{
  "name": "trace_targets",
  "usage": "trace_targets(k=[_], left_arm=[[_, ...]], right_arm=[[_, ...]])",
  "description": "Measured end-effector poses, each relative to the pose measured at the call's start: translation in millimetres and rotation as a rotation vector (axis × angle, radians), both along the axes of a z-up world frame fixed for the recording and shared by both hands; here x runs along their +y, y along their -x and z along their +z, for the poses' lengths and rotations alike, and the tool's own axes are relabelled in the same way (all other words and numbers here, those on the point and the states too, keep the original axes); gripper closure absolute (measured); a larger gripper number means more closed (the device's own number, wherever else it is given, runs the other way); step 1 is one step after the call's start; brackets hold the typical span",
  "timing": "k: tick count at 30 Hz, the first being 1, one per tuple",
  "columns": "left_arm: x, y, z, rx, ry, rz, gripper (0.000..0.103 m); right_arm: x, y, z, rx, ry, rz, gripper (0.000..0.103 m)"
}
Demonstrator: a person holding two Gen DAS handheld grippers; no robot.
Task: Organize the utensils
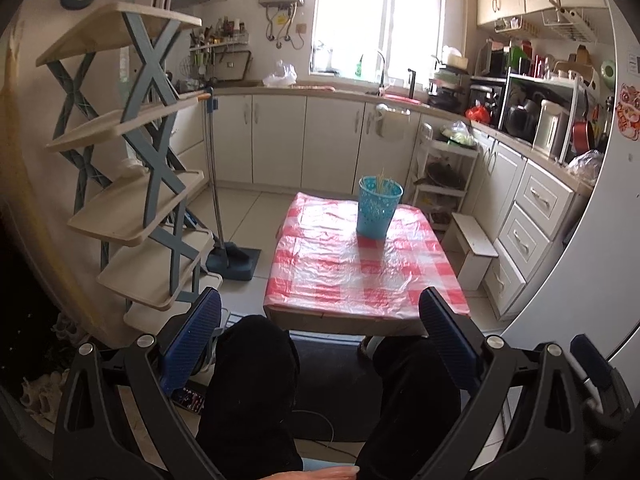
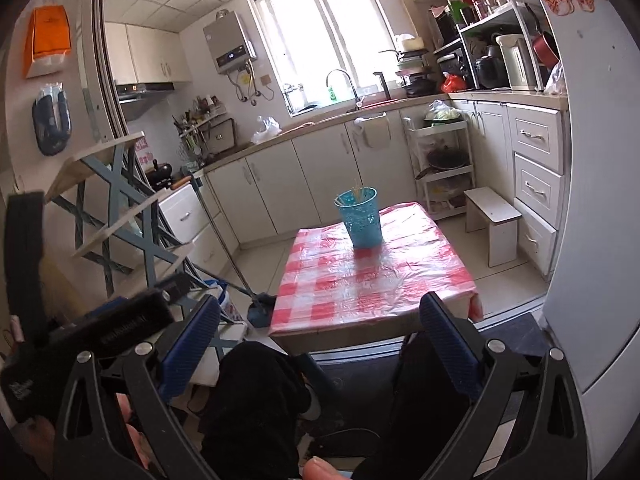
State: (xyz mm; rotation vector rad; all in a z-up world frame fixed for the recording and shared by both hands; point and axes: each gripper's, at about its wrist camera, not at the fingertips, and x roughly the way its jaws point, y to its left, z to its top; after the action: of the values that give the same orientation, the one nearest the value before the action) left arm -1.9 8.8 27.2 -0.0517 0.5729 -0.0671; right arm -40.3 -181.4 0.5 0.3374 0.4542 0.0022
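A light blue perforated holder (image 1: 379,207) (image 2: 361,217) stands upright on the far part of a low table (image 1: 320,280) (image 2: 420,264) covered in red and white checked plastic. Thin pale sticks, perhaps chopsticks, poke out of its top. My left gripper (image 1: 320,320) hangs open well short of the table, above the person's dark trousered knees (image 1: 256,380). The right gripper (image 2: 320,322) is open too, held back over the same knees (image 2: 256,392). Nothing sits between either pair of blue padded fingers (image 1: 196,340) (image 2: 192,344). The left gripper's body shows at the right wrist view's left edge.
A folding rack with cream shelves (image 1: 132,184) (image 2: 120,208) stands left of the table. A broom and dustpan (image 1: 232,256) (image 2: 256,304) lean beside it. White cabinets (image 1: 304,140), a rolling cart (image 1: 444,176) and a small white stool (image 1: 476,248) (image 2: 496,220) line the far and right sides.
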Motion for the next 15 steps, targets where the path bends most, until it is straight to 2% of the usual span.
trace_targets(k=[15], left_arm=[[-12, 27, 9, -0.087, -0.058, 0.015, 0.008]], right_arm=[[-2, 24, 6, -0.052, 0.038, -0.043, 0.007]])
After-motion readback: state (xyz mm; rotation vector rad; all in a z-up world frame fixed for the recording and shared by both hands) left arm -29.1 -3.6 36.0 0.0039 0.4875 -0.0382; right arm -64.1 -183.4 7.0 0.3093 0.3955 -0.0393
